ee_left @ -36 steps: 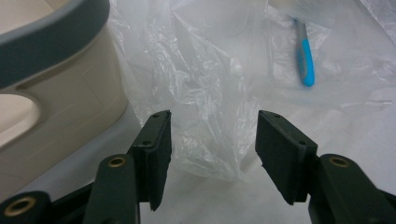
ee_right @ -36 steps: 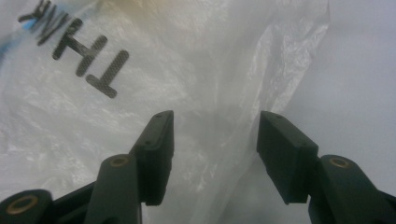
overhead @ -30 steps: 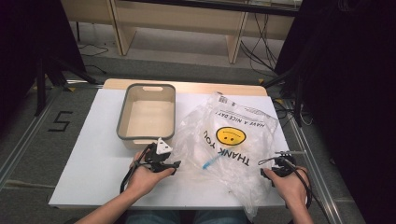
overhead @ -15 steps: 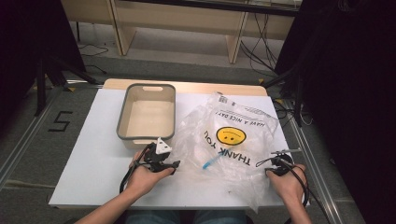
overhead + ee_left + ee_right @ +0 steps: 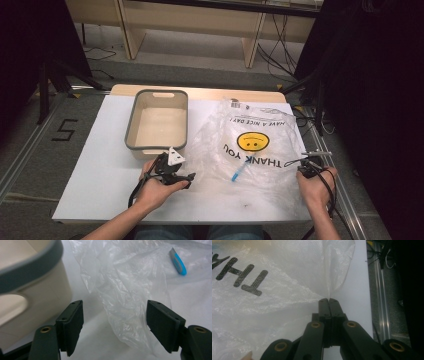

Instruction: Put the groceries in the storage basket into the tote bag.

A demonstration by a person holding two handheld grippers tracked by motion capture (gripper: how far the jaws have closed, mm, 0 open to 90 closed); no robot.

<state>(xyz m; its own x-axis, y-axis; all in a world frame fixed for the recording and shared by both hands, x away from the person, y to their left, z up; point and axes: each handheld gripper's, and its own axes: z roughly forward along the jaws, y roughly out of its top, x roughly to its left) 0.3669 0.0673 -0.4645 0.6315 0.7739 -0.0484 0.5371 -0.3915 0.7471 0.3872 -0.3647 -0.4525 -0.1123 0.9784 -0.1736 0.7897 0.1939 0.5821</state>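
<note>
Right claw (image 5: 328, 300) clenched on edge of clear crinkled plastic bag (image 5: 250, 150); left claw (image 5: 115, 322) just widened, bag's near fold between jaws, unpinched. We expect left pinch next.

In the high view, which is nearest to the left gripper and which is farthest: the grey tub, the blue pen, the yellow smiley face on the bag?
From the left gripper:
1. Grey tub, just beyond it; its near wall is right beside the gripper.
2. Blue pen, to its right, inside the clear plastic bag.
3. Yellow smiley face, farther right and farther up the table, printed on the bag.
</note>
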